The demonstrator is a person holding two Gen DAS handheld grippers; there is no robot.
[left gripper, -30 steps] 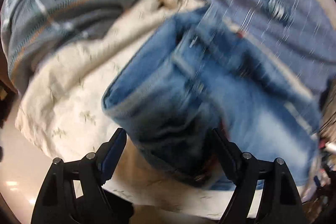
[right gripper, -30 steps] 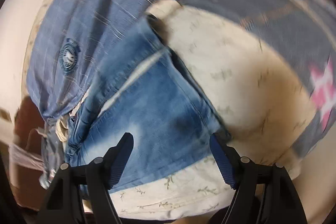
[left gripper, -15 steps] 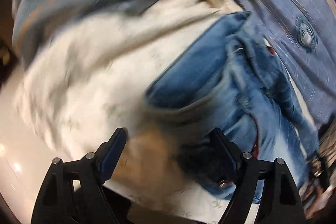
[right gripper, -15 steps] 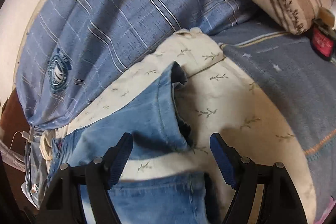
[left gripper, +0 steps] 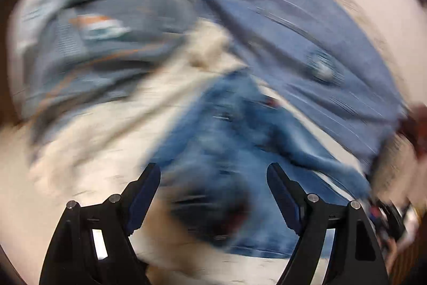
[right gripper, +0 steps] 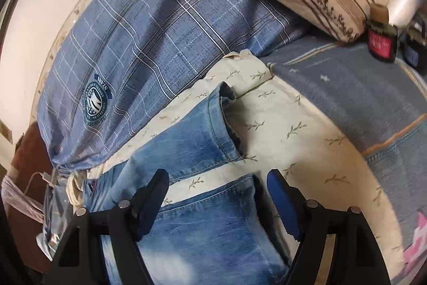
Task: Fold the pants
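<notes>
Faded blue denim jeans [right gripper: 202, 226] lie on cream leaf-print cloth. Two legs run side by side, slightly apart, hems at their far ends; the farther leg's cuff gapes open. Left wrist view: same jeans [left gripper: 226, 151], heavily blurred, rumpled.

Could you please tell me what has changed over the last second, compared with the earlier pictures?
The right gripper has drawn back along the jeans, so both leg hems now show, lying apart on the cream leaf-print sheet. The left gripper swung over the waist end; its view is blurred. Nothing was gripped or released: both grippers stayed open, and the plaid pillow stayed put.
</notes>
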